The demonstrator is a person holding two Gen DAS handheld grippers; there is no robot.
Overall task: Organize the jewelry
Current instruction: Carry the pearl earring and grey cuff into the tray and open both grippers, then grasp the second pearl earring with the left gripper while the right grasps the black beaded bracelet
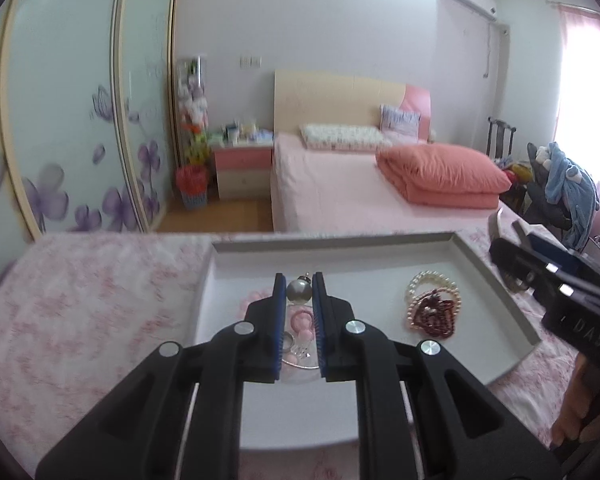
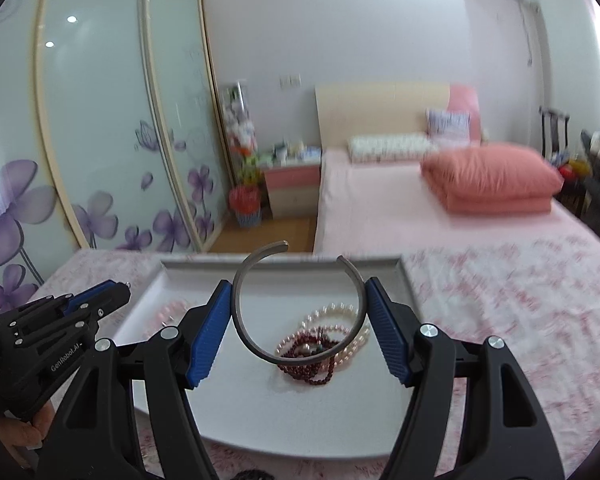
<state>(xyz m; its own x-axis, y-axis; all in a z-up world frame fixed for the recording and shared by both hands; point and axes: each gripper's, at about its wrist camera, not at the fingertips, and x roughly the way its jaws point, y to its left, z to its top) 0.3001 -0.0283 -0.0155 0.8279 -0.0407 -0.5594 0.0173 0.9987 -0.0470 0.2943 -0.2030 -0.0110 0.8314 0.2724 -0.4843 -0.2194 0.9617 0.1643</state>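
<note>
Over the grey tray [image 2: 404,276], the right gripper [image 2: 299,294] clenched an open silver bangle [image 2: 300,354] above the bead bracelets [image 2: 320,340]; the left gripper [image 1: 299,286] pinched a silver ball pendant [image 1: 299,291].

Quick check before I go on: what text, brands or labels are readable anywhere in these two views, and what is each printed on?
"GenRobot.AI" – white print on the black body of the left hand-held gripper, seen in the right wrist view.
"DAS" – partly visible white lettering, seemingly inverted, on the right hand-held gripper body in the left wrist view; uncertain reading.
Boxes and bottles on the nightstand: too small and blurred to read.
Tray and jewelry: no text.
</note>
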